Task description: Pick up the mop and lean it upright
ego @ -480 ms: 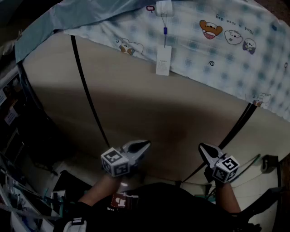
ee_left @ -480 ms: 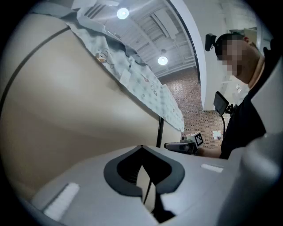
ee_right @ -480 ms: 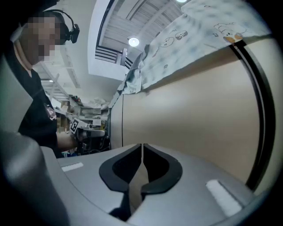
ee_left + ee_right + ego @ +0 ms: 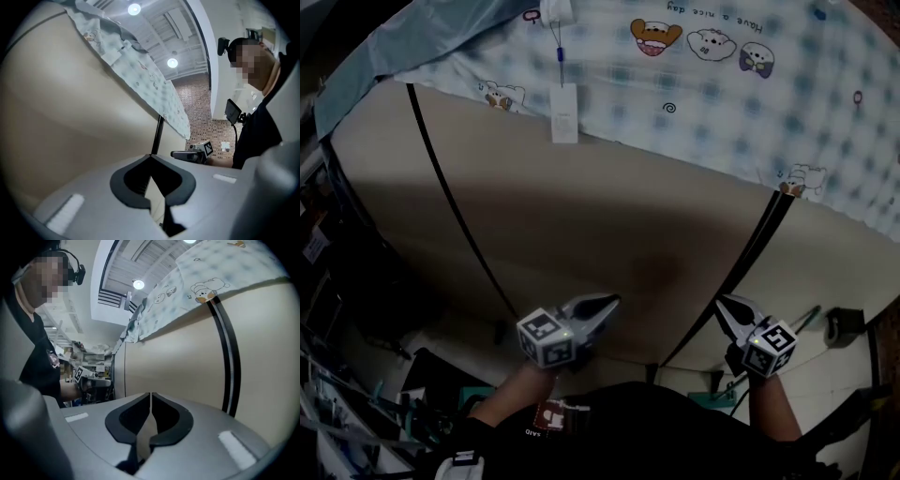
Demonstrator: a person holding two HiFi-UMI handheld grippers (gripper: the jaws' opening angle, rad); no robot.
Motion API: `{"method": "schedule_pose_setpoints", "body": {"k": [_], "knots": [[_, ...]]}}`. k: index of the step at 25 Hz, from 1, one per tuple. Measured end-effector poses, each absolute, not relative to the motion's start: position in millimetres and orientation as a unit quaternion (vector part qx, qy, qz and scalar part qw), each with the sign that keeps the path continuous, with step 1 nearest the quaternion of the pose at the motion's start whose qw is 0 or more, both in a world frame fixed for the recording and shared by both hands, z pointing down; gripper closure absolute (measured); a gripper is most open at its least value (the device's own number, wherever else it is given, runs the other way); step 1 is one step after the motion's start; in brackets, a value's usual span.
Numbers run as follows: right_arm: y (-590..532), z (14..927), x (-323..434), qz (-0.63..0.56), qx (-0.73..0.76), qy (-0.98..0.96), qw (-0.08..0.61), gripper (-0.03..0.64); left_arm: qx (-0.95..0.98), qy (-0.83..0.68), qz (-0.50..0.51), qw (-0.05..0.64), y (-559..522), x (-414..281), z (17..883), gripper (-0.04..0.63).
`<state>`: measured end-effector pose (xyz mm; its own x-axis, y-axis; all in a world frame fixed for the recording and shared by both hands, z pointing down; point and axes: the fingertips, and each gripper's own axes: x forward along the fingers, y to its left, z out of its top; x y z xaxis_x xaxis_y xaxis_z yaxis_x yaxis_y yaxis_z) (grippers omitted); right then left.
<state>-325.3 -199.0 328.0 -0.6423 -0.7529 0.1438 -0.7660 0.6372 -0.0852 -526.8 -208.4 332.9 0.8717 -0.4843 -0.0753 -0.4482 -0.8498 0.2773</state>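
Beige bed side (image 4: 581,216) fills most of the head view, with a checked blanket (image 4: 722,103) draped over its top edge at 12 o'clock and a white tag (image 4: 563,113) hanging from it.

Going left to right:
- Dark clutter sits at 8 o'clock, too dim to sort.
- Left black strap (image 4: 455,211) runs diagonally down the bed side.
- Left gripper (image 4: 602,305) is at 6 o'clock, held level and aimed at the bed. Its fingers are clenched tip to tip with nothing between them.
- Right black strap (image 4: 750,272) comes next.
- Right gripper (image 4: 724,307) is at 5 o'clock, tipped slightly down. Its fingers are also clenched and empty.
- Thin rod-like thing (image 4: 803,321) lies on the floor at 4 o'clock, just beyond the right gripper. It's too dark for me to say what it is.

I can't find the mop in any view. That leaves its bearing from the fingers, the lie of its handle and the nearer hand all open.

My read is that the task hasn't started. I need to pan off the bed and locate the handle before committing either hand, and both sets of fingers must open first.
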Motion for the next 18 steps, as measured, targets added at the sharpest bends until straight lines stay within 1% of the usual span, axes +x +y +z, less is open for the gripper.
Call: {"method": "schedule_pose_setpoints", "body": {"k": [4, 14, 18], "knots": [[-194.6, 327.3, -309.8, 0.077, 0.428, -0.899, 0.043, 0.589, 0.963, -0.226, -0.068, 0.132, -205.3, -505.2, 336.1, 0.597], [-196.2, 316.3, -304.6, 0.088, 0.473, -0.876, 0.033, 0.589, 0.975, -0.168, -0.075, 0.125, -233.0, -500.9, 334.2, 0.597], [-196.2, 314.1, -290.0, 0.099, 0.489, -0.867, 0.021, 0.589, 0.978, -0.141, -0.074, 0.133, -234.5, -479.5, 331.8, 0.597]]}}
